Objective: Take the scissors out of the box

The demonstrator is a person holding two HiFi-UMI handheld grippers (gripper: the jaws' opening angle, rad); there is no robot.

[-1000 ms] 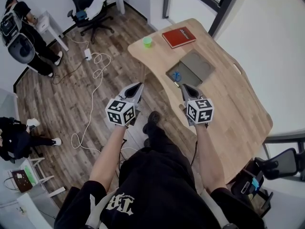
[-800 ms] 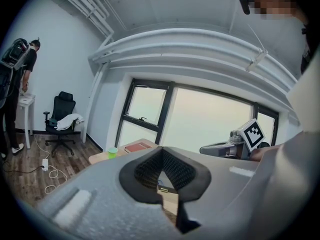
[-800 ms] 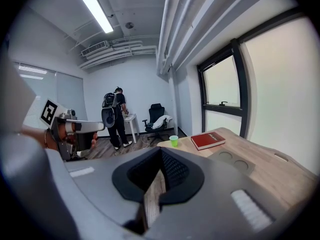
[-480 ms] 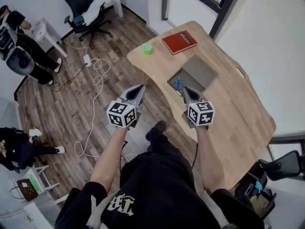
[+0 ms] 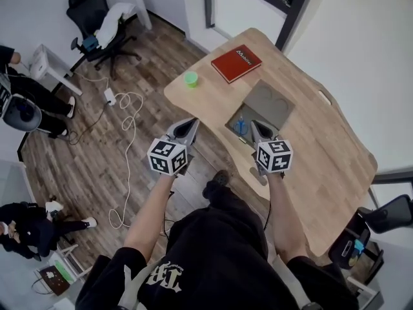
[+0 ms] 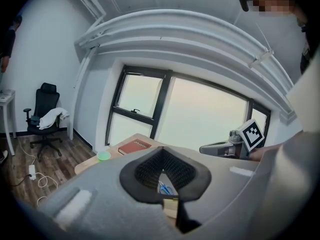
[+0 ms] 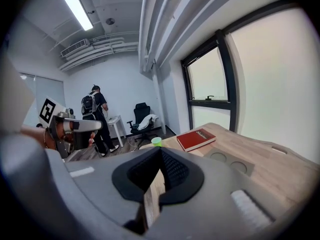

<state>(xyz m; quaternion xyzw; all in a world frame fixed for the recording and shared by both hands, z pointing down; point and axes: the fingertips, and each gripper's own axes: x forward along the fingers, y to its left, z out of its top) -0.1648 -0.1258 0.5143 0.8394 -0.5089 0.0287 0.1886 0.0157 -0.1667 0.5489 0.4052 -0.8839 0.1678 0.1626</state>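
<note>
A grey box [image 5: 234, 118] lies open near the table's front edge, its lid [image 5: 268, 102] folded back behind it. Blue-handled scissors [image 5: 241, 126] rest inside; in the left gripper view the scissors [image 6: 165, 188] show through the slit below the jaw tips. My left gripper [image 5: 192, 121] hangs over the floor just left of the table edge, jaws shut and empty. My right gripper [image 5: 253, 124] hovers right beside the box's near right corner, also shut on nothing. In their own views both grippers [image 6: 161, 150] [image 7: 160, 150] show jaw tips meeting.
A red book [image 5: 236, 62] and a green cup [image 5: 191, 79] sit at the far end of the wooden table [image 5: 322, 160]. A white cable [image 5: 126, 108] snakes over the floor. An office chair [image 5: 97, 24] and standing people are at the left.
Both grippers have moved forward toward the table. The right one now reaches the box's near edge; the left one stays beside the table. Both stayed shut.
</note>
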